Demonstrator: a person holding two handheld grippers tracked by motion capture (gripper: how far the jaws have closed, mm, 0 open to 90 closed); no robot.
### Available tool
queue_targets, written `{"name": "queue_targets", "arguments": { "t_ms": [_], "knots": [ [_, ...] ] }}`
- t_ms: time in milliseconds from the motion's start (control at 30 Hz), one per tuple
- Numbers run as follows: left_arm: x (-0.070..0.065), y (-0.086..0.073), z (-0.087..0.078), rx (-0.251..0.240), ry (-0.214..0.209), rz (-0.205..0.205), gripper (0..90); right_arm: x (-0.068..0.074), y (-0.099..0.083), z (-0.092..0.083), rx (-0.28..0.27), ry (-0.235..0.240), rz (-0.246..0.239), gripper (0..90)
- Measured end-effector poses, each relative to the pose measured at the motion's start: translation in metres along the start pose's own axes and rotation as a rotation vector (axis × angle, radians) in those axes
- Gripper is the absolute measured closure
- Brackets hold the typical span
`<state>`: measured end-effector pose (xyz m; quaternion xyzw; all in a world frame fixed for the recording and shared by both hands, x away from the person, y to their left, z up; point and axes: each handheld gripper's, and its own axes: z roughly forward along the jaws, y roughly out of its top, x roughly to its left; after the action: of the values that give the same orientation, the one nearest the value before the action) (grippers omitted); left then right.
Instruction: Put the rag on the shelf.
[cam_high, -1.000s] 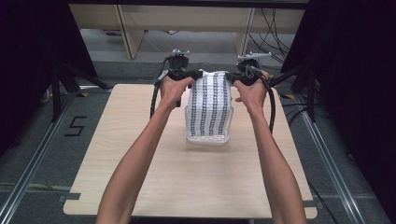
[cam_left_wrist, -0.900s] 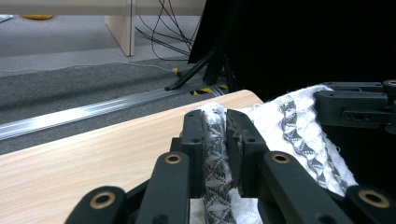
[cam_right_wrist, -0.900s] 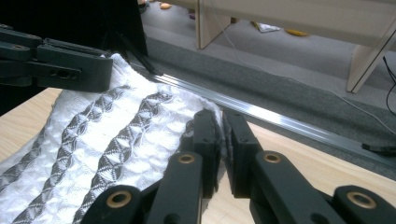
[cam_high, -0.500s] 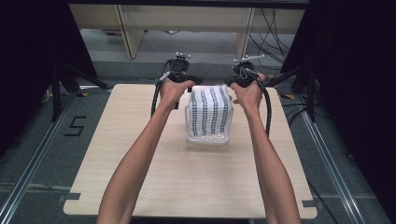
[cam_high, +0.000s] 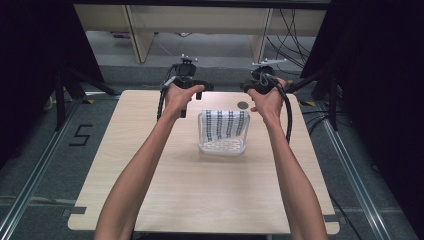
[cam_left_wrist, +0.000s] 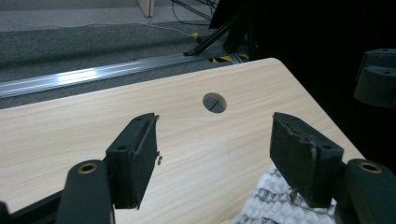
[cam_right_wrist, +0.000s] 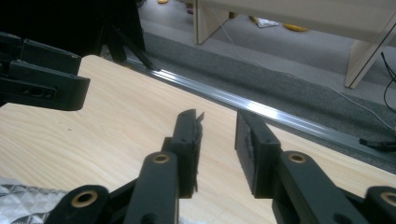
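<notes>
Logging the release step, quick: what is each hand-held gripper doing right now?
Left hand-held gripper: open, jaws have just been opening, nothing between them.
Right hand-held gripper: open, jaws have just been opening, narrower gap, nothing held.

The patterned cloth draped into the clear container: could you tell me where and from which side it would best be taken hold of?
Probably the cloth's far top edge, where it stands up over the back wall of the clear container. That raised edge is free, so come from above and behind, one claw at each upper corner. The left claw and right claw, both just opened with nothing between them, hover near those corners.
</notes>
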<state>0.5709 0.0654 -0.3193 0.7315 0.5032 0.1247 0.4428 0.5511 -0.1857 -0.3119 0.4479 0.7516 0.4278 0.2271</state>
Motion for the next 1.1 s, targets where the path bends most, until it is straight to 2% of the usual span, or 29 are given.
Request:
{"name": "queue_targets", "arguments": {
  "t_ms": [33,200,233,367,467,500,633,867,967,1100],
  "knots": [
    [0.0,-0.001,-0.003,0.003,0.001,0.009,31.2,0.0,-0.001,-0.004,-0.014,0.007,0.012,66.3],
    [0.001,-0.003,-0.012,-0.005,-0.01,0.006,30.1,-0.002,-0.003,-0.014,-0.021,0.017,0.02,60.6],
    [0.001,-0.003,-0.012,-0.005,-0.01,0.006,30.0,-0.002,-0.003,-0.015,-0.024,0.016,0.009,59.0],
    [0.001,-0.007,-0.024,-0.009,-0.012,0.024,29.0,-0.001,-0.006,-0.021,-0.032,0.018,0.013,56.1],
    [0.001,-0.01,-0.034,-0.03,-0.02,0.016,28.4,-0.001,-0.009,-0.025,-0.041,0.024,0.012,53.4],
    [0.001,-0.013,-0.041,-0.04,-0.025,0.023,28.2,-0.002,-0.011,-0.029,-0.049,0.027,0.009,52.0],
    [0.001,-0.017,-0.051,-0.065,-0.009,0.037,27.8,-0.002,-0.014,-0.036,-0.058,0.019,-0.004,50.9],
    [0.004,-0.031,-0.074,-0.099,-0.026,0.049,27.3,-0.004,-0.022,-0.047,-0.064,0.039,-0.008,49.9],
    [0.006,-0.039,-0.083,-0.115,-0.028,0.047,27.3,-0.004,-0.025,-0.053,-0.06,0.039,-0.043,49.1],
    [0.006,-0.05,-0.092,-0.132,-0.035,0.052,27.3,-0.001,-0.03,-0.061,-0.07,0.045,-0.062,48.5]
  ]
}}
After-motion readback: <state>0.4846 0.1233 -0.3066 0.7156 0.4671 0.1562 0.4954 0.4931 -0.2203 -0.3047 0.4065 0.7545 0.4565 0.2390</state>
